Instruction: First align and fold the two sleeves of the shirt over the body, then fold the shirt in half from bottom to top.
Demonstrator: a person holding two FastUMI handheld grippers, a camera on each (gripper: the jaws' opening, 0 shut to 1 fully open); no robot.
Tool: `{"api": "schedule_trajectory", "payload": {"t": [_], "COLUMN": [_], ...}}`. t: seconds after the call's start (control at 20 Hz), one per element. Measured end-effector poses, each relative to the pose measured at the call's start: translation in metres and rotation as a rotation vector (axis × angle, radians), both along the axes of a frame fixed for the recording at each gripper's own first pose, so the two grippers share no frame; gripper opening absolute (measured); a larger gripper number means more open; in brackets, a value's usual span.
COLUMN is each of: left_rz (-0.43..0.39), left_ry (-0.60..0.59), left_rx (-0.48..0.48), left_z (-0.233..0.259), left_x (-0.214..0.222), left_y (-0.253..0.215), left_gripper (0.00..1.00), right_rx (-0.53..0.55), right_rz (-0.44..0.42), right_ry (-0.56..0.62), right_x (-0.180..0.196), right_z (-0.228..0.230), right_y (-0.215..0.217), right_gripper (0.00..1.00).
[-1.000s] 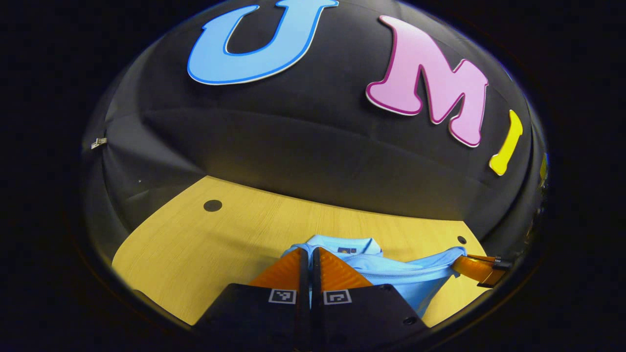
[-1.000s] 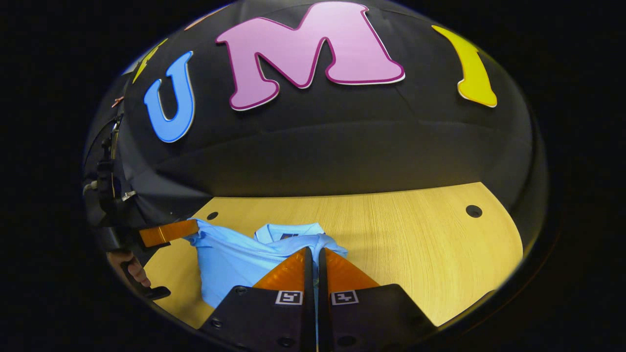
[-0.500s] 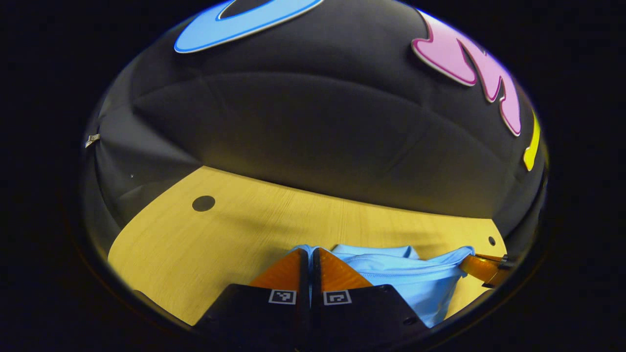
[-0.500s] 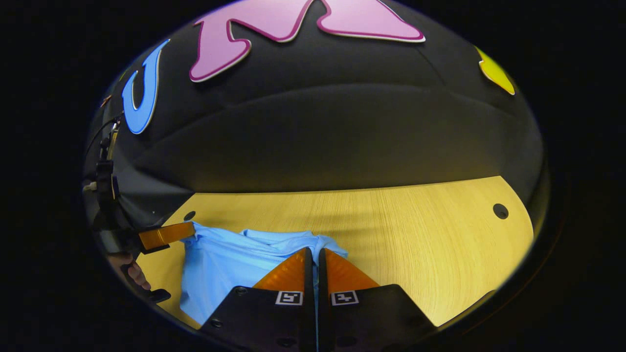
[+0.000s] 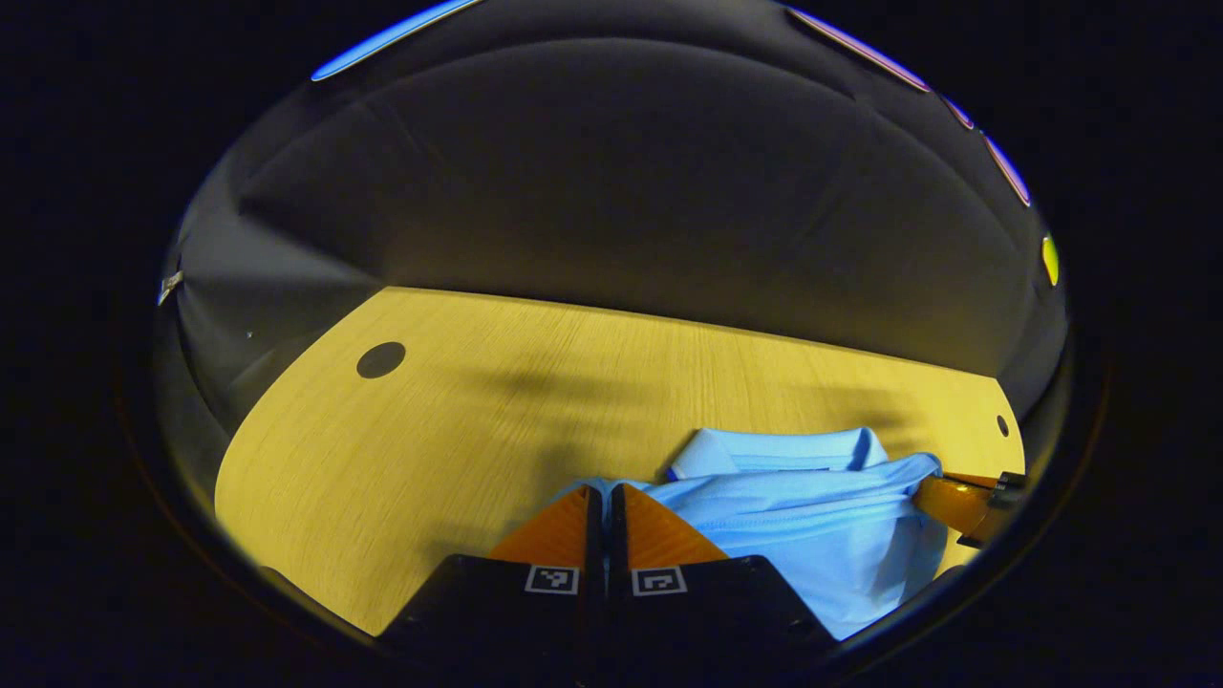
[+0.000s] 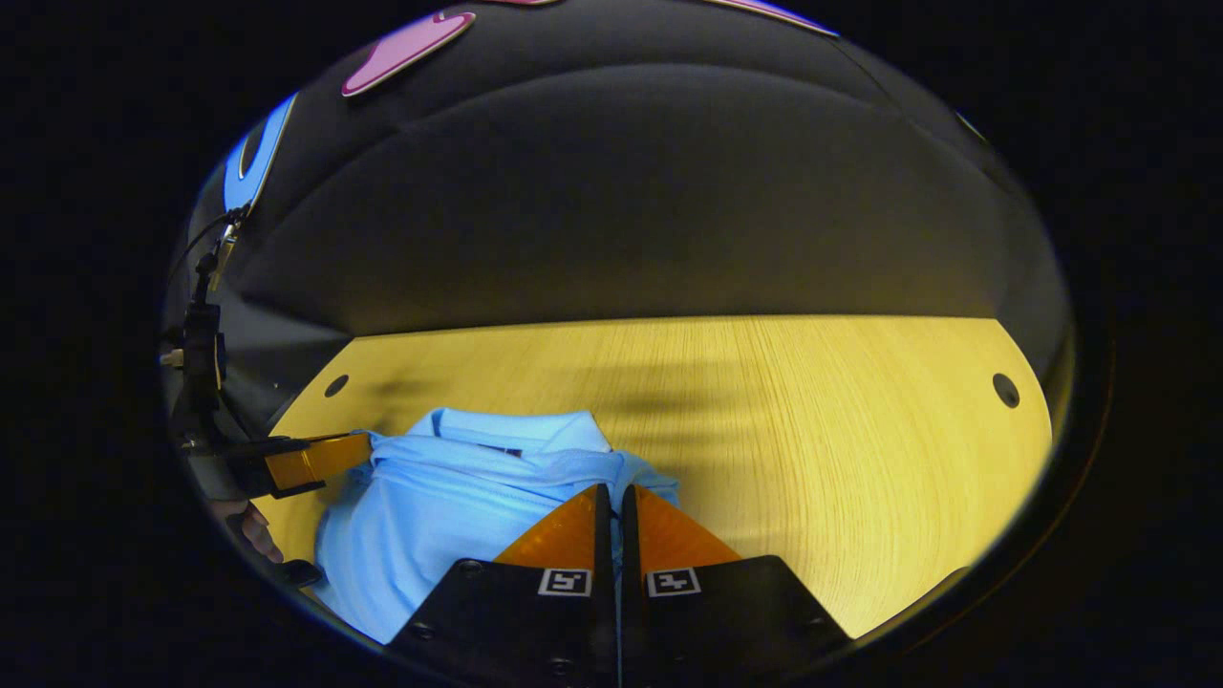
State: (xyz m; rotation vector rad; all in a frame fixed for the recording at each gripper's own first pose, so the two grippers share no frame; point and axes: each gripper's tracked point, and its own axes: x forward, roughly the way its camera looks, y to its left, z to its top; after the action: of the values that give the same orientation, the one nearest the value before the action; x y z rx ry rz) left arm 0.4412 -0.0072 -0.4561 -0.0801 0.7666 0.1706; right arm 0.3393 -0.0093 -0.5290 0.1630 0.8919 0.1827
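Note:
A light blue polo shirt (image 5: 812, 516) lies on the wooden table, its collar (image 5: 774, 449) toward the booth wall. My left gripper (image 5: 600, 489) is shut on one corner of the shirt's hem. My right gripper (image 6: 609, 487) is shut on the other hem corner of the shirt (image 6: 449, 516). The hem is stretched between the two grippers and held just short of the collar (image 6: 506, 430). Farther off, the left gripper (image 6: 315, 459) and a hand (image 6: 253, 530) appear in the right gripper view, and the right gripper (image 5: 960, 502) in the left gripper view.
The wooden table (image 5: 430, 430) has a dark round hole (image 5: 380, 359) at its far left corner and another hole (image 6: 1005, 389) at its far right corner. The black cloth wall stands right behind the table's far edge.
Both grippers have carried the hem forward and tipped downward toward the table. The collar, covered half a second ago, shows again beyond the hem, and more tabletop is in view.

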Motion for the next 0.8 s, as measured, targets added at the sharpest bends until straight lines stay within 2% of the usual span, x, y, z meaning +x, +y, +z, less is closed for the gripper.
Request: {"api": "schedule_trajectory", "payload": {"t": [0.35, 0.45, 0.55, 0.6, 0.65, 0.7, 0.75, 0.8], "left_rz": [0.003, 0.002, 0.001, -0.001, -0.003, -0.003, 0.001, 0.006], "left_ry": [0.009, 0.013, 0.010, 0.007, 0.005, 0.004, 0.004, 0.005], "left_rx": [0.002, -0.002, -0.024, -0.036, -0.047, -0.055, -0.052, -0.043], "left_z": [-0.0066, -0.0075, -0.0070, -0.0066, -0.0052, -0.0045, -0.0026, -0.0020], "left_x": [0.0002, -0.0018, -0.0026, -0.0023, -0.0029, -0.0039, -0.0055, -0.0067], "left_y": [0.0024, 0.0012, 0.0001, -0.0009, -0.0019, -0.0023, -0.0003, 0.0018], "left_gripper": [0.06, 0.12, 0.20, 0.34, 0.36, 0.46, 0.57, 0.58], "right_rx": [0.017, 0.009, -0.007, -0.017, -0.022, -0.023, -0.027, -0.032], "right_rz": [-0.016, -0.013, -0.005, -0.005, -0.003, 0.000, 0.002, 0.002], "right_ry": [0.012, 0.012, 0.009, 0.006, 0.007, 0.008, 0.010, 0.006], "right_x": [-0.0001, -0.0008, -0.0015, -0.0013, -0.0015, -0.0020, -0.0027, -0.0039], "right_z": [-0.0068, -0.0057, -0.0052, -0.0036, -0.0042, -0.0038, -0.0033, -0.0012], "right_y": [-0.0016, -0.0022, -0.0027, -0.0037, -0.0036, -0.0015, -0.0013, -0.0022], "right_gripper": [0.08, 0.12, 0.21, 0.28, 0.35, 0.50, 0.54, 0.57]}}
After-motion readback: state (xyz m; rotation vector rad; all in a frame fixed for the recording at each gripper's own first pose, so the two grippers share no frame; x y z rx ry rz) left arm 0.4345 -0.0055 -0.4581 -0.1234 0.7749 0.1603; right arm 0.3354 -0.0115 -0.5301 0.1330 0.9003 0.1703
